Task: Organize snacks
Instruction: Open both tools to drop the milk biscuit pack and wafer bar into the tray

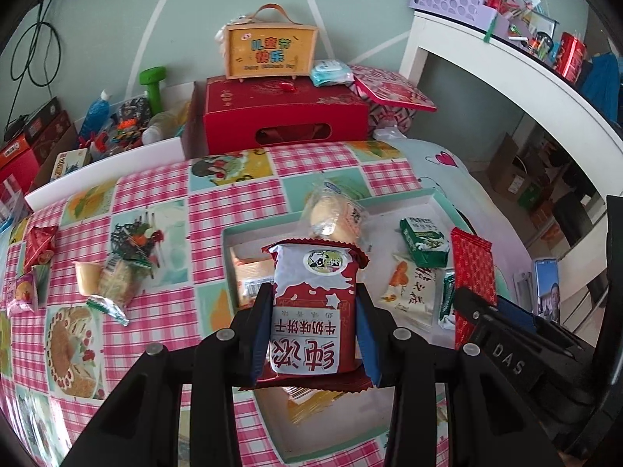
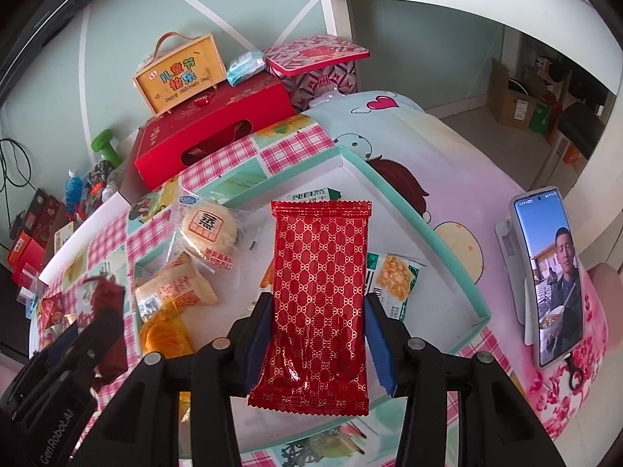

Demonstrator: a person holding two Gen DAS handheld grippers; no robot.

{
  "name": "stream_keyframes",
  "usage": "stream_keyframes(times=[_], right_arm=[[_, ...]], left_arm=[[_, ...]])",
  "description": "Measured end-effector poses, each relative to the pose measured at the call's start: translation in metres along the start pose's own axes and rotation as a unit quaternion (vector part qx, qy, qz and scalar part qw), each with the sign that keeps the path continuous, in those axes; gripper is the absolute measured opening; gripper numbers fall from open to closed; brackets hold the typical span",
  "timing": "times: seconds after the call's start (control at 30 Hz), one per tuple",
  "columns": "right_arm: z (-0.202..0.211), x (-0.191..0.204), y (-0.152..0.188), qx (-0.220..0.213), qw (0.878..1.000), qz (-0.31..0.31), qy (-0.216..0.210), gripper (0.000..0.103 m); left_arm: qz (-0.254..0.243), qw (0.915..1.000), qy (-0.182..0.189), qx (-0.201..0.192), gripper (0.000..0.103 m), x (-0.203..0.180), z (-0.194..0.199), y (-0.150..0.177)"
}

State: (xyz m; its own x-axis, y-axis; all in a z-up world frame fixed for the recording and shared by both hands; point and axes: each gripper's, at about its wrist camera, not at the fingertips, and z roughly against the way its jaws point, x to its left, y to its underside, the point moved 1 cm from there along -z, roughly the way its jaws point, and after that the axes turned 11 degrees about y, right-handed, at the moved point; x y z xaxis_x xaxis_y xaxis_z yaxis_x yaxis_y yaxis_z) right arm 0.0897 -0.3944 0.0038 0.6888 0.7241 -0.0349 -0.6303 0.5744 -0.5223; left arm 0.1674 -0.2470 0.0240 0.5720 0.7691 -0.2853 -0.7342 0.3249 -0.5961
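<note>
My left gripper [image 1: 314, 334] is shut on a red-and-white milk biscuit packet [image 1: 313, 307], held above the white tray [image 1: 424, 197]. My right gripper [image 2: 317, 334] is shut on a red patterned wrapper [image 2: 320, 299], also over the tray [image 2: 409, 214]. That red wrapper [image 1: 471, 272] and the right gripper's body show at the right edge of the left wrist view. Inside the tray lie a round steamed cake packet [image 2: 210, 233], an orange-cream packet [image 2: 175, 292], a green packet [image 1: 424, 241] and a white nut packet [image 1: 409, 292].
Loose snacks [image 1: 120, 272] and a small cup [image 1: 86, 277] lie on the pink checked cloth left of the tray. A red gift box [image 1: 280, 116] with a yellow handled case [image 1: 268, 52] stands behind. A phone [image 2: 549, 272] on a stand is at the right.
</note>
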Motion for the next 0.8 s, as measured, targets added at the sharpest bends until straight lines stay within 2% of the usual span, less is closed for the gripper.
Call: stream_keyframes(times=[0.33,0.47,0.67,0.73,0.8], right_arm=[[-0.015,-0.002,0.000,0.017,1.000,0.007,0.008,0.049],[-0.016,0.000,0.000,0.019,1.000,0.010,0.007,0.050],[-0.017,0.006,0.001,0.021,1.000,0.021,0.003,0.050],[-0.018,0.008,0.002,0.024,0.999,0.026,0.006,0.053],[-0.019,0.009,0.002,0.024,0.999,0.030,0.013,0.068]], left_arm=[[-0.013,0.9998,0.013,0.011,0.041,-0.018,-0.021,-0.003],[-0.013,0.9998,0.008,0.013,0.041,-0.018,-0.021,-0.003],[0.005,0.9994,-0.020,0.030,0.041,-0.005,-0.024,-0.001],[0.012,0.9990,-0.029,0.032,0.041,-0.001,-0.024,-0.002],[0.020,0.9986,-0.035,0.034,0.043,0.004,-0.024,-0.002]])
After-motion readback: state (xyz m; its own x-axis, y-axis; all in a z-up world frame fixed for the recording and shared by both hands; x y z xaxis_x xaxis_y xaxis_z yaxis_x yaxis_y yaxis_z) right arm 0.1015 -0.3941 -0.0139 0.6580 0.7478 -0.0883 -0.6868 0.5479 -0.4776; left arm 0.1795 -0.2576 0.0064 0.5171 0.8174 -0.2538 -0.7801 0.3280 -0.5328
